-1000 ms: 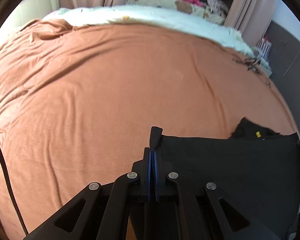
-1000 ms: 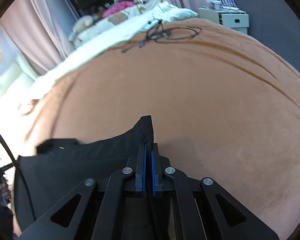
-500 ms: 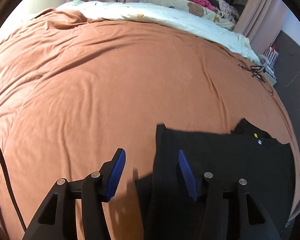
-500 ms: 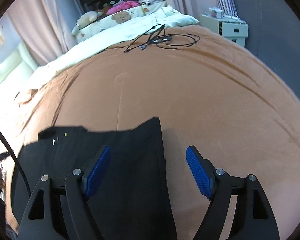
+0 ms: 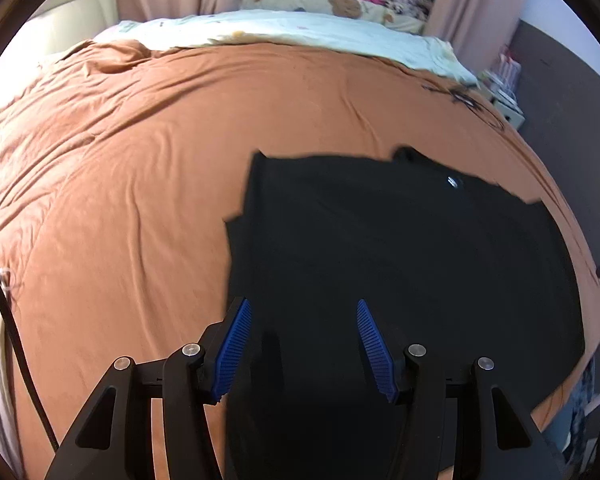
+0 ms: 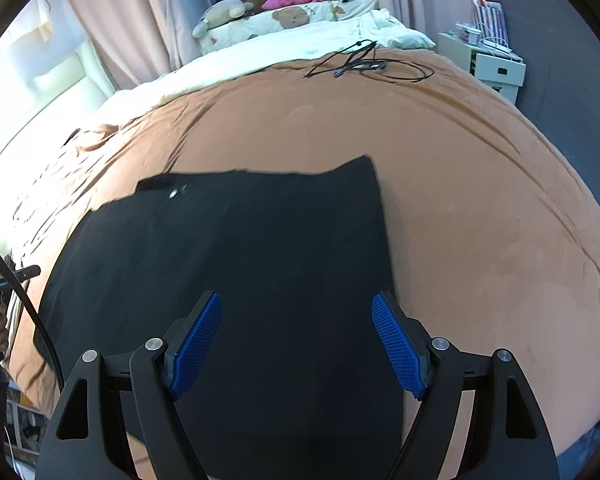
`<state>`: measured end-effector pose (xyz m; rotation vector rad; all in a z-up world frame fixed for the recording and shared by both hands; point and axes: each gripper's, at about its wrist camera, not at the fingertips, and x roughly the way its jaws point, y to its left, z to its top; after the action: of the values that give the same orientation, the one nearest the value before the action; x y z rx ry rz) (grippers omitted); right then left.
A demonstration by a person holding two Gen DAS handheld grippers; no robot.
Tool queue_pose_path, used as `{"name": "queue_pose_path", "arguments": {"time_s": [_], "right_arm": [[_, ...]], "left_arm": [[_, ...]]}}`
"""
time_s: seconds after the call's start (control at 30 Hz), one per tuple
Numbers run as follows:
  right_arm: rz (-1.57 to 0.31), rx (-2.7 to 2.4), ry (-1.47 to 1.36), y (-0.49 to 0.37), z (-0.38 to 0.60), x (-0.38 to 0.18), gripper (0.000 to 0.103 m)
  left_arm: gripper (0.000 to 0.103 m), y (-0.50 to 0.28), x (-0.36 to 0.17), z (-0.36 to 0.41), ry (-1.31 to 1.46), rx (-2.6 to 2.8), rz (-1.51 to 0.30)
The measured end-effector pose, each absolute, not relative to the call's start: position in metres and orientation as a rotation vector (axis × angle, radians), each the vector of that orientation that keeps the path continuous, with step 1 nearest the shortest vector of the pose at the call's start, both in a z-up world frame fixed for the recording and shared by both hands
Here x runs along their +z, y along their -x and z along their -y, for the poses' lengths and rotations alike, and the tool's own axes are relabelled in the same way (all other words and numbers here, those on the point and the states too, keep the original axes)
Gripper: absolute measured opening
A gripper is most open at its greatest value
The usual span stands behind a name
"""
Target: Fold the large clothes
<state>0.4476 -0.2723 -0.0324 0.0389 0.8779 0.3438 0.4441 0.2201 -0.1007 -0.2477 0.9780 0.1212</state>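
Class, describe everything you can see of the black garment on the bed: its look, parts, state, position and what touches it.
The black garment is a large, dark, matte cloth lying flat on the orange-brown bedspread. Its far edge is roughly straight, with a small flap and a shiny stud near one corner. It looks smooth, with few creases. The left gripper and right gripper hang open above its near part; neither visibly grips it. Only the bedspread visibly touches it.
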Motion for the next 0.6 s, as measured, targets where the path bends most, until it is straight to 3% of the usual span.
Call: {"name": "queue_pose_path", "arguments": {"time_s": [0.33, 0.6], "right_arm": [[-0.925, 0.399, 0.046, -0.411, 0.236, -0.027, 0.077], [-0.951, 0.388, 0.085, -0.391, 0.214, -0.060, 0.077]], "left_arm": [[0.058, -0.402, -0.126, -0.160, 0.188, 0.069, -1.063], [0.059, -0.381, -0.154, -0.139, 0.176, 0.132, -1.108]]}}
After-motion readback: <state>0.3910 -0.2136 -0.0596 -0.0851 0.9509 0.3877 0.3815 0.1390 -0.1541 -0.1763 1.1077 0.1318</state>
